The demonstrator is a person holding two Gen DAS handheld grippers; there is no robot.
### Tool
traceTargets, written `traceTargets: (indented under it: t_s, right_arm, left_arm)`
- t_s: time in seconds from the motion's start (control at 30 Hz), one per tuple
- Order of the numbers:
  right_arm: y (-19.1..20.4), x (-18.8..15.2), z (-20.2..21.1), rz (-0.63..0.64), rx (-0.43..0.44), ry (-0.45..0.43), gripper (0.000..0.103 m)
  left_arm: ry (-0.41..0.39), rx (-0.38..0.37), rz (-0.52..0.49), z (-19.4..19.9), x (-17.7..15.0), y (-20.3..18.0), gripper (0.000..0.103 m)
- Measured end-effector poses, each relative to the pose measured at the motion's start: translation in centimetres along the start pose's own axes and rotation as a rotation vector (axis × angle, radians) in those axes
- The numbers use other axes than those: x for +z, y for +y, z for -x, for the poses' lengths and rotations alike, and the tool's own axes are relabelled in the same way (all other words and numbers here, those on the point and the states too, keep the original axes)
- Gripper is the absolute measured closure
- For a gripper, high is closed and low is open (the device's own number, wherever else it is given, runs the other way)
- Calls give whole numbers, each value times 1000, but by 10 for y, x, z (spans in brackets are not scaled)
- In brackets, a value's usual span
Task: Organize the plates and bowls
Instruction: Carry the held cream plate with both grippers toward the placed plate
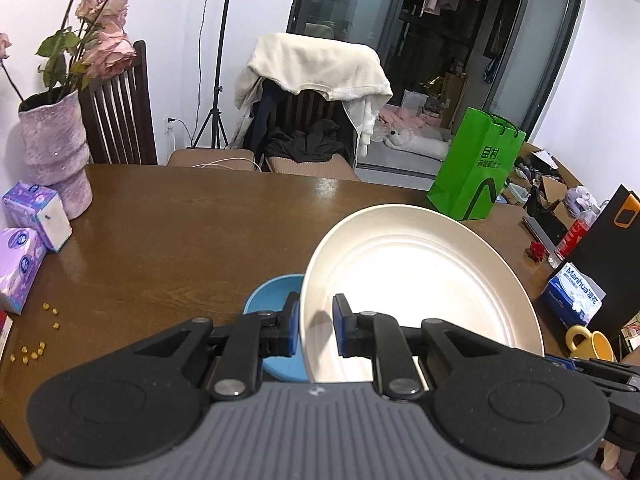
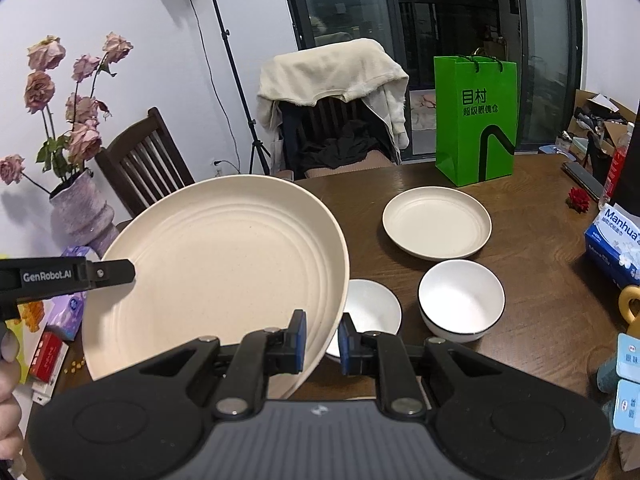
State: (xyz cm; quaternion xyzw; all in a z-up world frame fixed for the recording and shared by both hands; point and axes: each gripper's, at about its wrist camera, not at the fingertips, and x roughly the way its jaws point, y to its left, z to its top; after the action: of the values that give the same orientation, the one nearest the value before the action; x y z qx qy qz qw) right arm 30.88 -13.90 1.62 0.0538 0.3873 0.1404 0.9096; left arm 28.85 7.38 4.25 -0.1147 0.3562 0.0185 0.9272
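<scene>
Your right claw (image 2: 322, 338) straddles the near rim of the large cream plate (image 2: 216, 264), pads on either side, small gap visible on the right pad; clamped or just loose, can't tell. Your left claw (image 1: 316, 326) straddles the opposite rim, jaws apart, right pad clear of it. Plate is tilted, off the surface (image 2: 532, 320). Blue bowl (image 1: 272, 292) sits under its left edge. Right of it: small white dish (image 2: 372, 308), white bowl (image 2: 460, 300), smaller cream plate (image 2: 436, 224), green bag (image 2: 476, 120) behind.

White walls (image 1: 256, 20), dark glass doors (image 2: 348, 4), draped chair (image 1: 320, 92).
</scene>
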Motion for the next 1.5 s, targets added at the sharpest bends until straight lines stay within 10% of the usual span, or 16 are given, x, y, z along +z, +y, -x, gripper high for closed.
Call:
traceTargets:
  t_s: [1.5]
  right_arm:
    - [-8,-78,39,24,-9,-17,87]
  left_arm:
    - [20,-22,-22,30,-73,-5,86]
